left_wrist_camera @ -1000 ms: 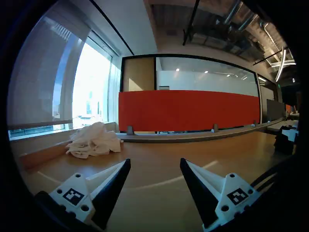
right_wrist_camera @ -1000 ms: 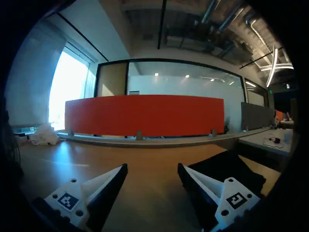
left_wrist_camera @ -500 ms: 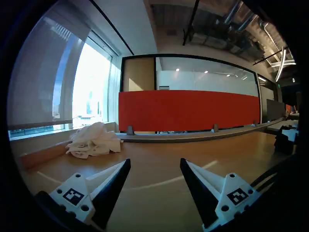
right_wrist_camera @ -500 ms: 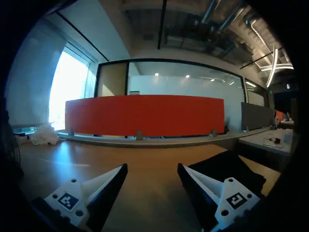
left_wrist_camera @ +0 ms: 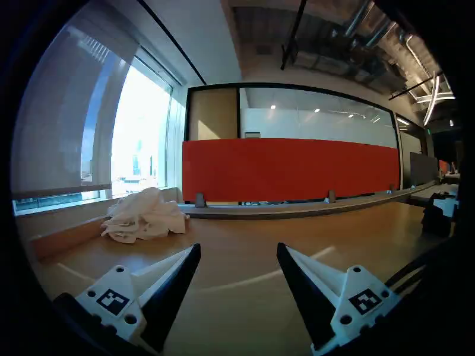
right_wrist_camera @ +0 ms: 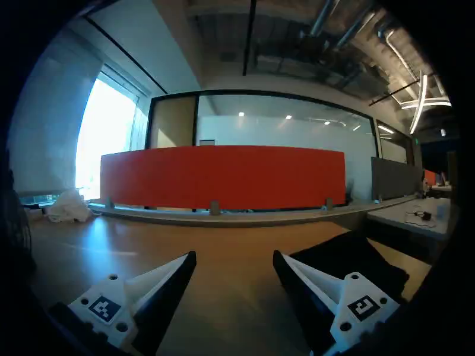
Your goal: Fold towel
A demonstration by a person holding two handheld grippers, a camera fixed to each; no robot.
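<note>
A crumpled white towel (left_wrist_camera: 144, 215) lies in a heap on the wooden table (left_wrist_camera: 249, 243), far left near the window sill. My left gripper (left_wrist_camera: 238, 252) is low over the table, open, with nothing between its fingers, and the towel lies ahead and to its left. In the right gripper view the same white towel (right_wrist_camera: 68, 206) is small and far off at the left edge. My right gripper (right_wrist_camera: 234, 258) is open and empty above the table (right_wrist_camera: 231, 249). A black cloth (right_wrist_camera: 356, 258) lies just ahead of its right finger.
A red divider panel (left_wrist_camera: 291, 169) runs along the table's far edge, seen also as the red divider (right_wrist_camera: 222, 177) in the right gripper view. A bright window (left_wrist_camera: 139, 142) is at the left. A dark object (left_wrist_camera: 439, 216) sits at the table's right end. Another desk (right_wrist_camera: 418, 219) stands to the right.
</note>
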